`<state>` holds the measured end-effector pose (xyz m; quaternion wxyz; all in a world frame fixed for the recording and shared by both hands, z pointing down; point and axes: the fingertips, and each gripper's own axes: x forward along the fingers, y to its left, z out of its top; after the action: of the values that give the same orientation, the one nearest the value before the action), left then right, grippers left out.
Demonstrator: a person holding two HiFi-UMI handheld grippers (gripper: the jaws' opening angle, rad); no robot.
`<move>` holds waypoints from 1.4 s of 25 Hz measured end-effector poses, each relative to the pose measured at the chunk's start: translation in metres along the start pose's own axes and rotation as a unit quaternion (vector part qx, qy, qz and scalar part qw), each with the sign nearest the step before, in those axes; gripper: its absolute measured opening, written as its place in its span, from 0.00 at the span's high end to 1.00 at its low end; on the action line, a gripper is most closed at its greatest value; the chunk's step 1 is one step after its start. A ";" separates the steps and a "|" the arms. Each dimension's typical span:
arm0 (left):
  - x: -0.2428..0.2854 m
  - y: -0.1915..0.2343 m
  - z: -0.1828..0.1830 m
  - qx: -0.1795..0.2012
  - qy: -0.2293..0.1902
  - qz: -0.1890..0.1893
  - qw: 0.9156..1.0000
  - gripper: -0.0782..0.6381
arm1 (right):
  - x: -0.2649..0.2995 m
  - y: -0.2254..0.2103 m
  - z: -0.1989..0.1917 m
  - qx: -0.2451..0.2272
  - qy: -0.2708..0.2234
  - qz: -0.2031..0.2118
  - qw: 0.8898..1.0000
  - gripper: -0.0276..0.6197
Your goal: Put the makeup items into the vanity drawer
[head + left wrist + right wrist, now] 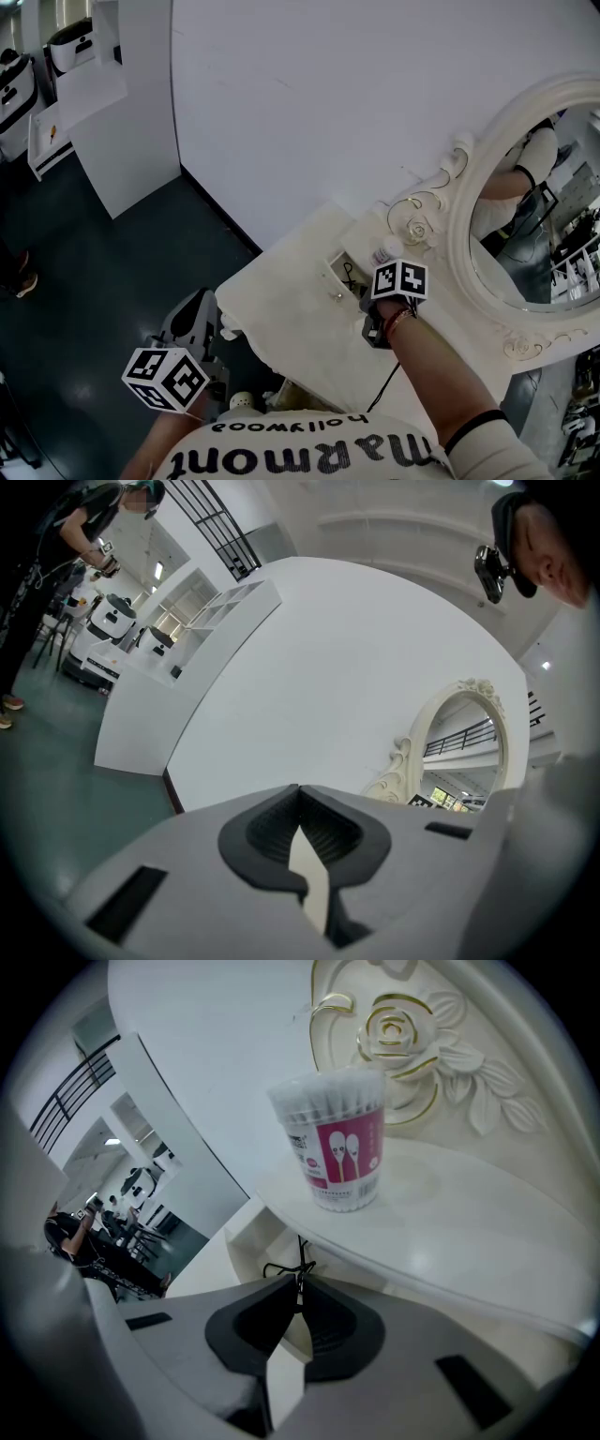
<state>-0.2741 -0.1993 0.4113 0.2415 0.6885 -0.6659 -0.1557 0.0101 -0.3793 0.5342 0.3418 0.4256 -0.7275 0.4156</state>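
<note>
The white vanity (281,309) has a small open drawer (333,279) under its upper shelf. A clear tub of cotton swabs with a pink label (342,1152) stands on that shelf (450,1213) below a carved rose, also the cotton swab tub (386,251). My right gripper (298,1283) is at the drawer (246,1241), shut, with a thin black wiry item (286,1267) pinched at its tips; the same black item (349,274) shows over the drawer. My left gripper (300,794) is shut and holds nothing. It hangs off the vanity's left side, the left gripper (192,323) above the dark floor.
An oval mirror in an ornate white frame (534,206) stands at the vanity's right, against a plain white wall (328,94). White cabinets (103,103) stand at the far left. A person (84,527) and white machines (103,635) are far off.
</note>
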 end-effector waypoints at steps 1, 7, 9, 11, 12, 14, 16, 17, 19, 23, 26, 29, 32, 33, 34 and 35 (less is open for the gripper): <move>0.000 0.000 0.000 0.000 0.000 0.000 1.000 0.88 | 0.000 0.000 0.000 0.000 0.000 0.000 1.000 0.90; -0.003 0.000 0.001 0.007 0.007 -0.001 1.000 0.88 | -0.006 -0.002 0.005 -0.002 -0.019 -0.005 1.000 0.90; -0.005 0.000 0.002 0.009 0.010 -0.003 1.000 0.88 | -0.011 -0.001 0.010 -0.010 -0.034 -0.009 0.999 0.90; -0.005 -0.001 0.003 0.011 0.014 -0.006 1.000 0.88 | -0.017 0.000 0.013 -0.009 -0.047 -0.007 0.999 0.90; -0.005 -0.001 0.004 0.012 0.016 -0.010 1.000 0.88 | -0.020 0.001 0.014 -0.005 -0.055 -0.005 0.998 0.90; -0.005 -0.004 0.005 0.018 0.020 -0.017 0.999 0.88 | -0.029 0.000 0.016 0.003 -0.076 -0.005 0.997 0.90; -0.003 -0.007 0.006 0.024 0.025 -0.026 0.999 0.88 | -0.040 -0.002 0.018 0.011 -0.102 -0.005 0.995 0.90; -0.002 -0.009 0.006 0.026 0.027 -0.032 0.999 0.88 | -0.046 -0.002 0.017 0.016 -0.114 -0.004 0.993 0.90; 0.001 -0.014 0.005 0.033 0.035 -0.047 0.998 0.88 | -0.057 -0.002 0.011 0.036 -0.138 0.004 0.990 0.90; 0.007 -0.028 -0.005 0.039 0.051 -0.073 0.995 0.88 | -0.082 -0.004 -0.002 0.101 -0.200 0.038 0.974 0.90; 0.017 -0.046 -0.019 0.044 0.073 -0.105 0.991 0.88 | -0.099 -0.005 -0.018 0.166 -0.255 0.075 0.950 0.90; 0.024 -0.066 -0.036 0.046 0.093 -0.132 0.986 0.88 | -0.113 0.000 -0.034 0.200 -0.300 0.113 0.926 0.90; 0.027 -0.087 -0.047 0.053 0.106 -0.157 0.980 0.88 | -0.130 0.011 -0.045 0.203 -0.332 0.143 0.910 0.90; 0.028 -0.094 -0.051 0.055 0.109 -0.164 0.979 0.88 | -0.136 0.014 -0.047 0.195 -0.342 0.148 0.907 0.90; 0.028 -0.099 -0.055 0.057 0.112 -0.169 0.978 0.88 | -0.144 0.017 -0.049 0.184 -0.353 0.149 0.905 0.90; 0.028 -0.104 -0.058 0.057 0.115 -0.173 0.977 0.88 | -0.152 0.019 -0.051 0.170 -0.363 0.147 0.904 0.90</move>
<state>-0.1533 -0.2207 0.4064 0.2460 0.8192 -0.5124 -0.0764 0.0615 -0.2771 0.4208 -0.0884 0.4865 -0.7741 0.3954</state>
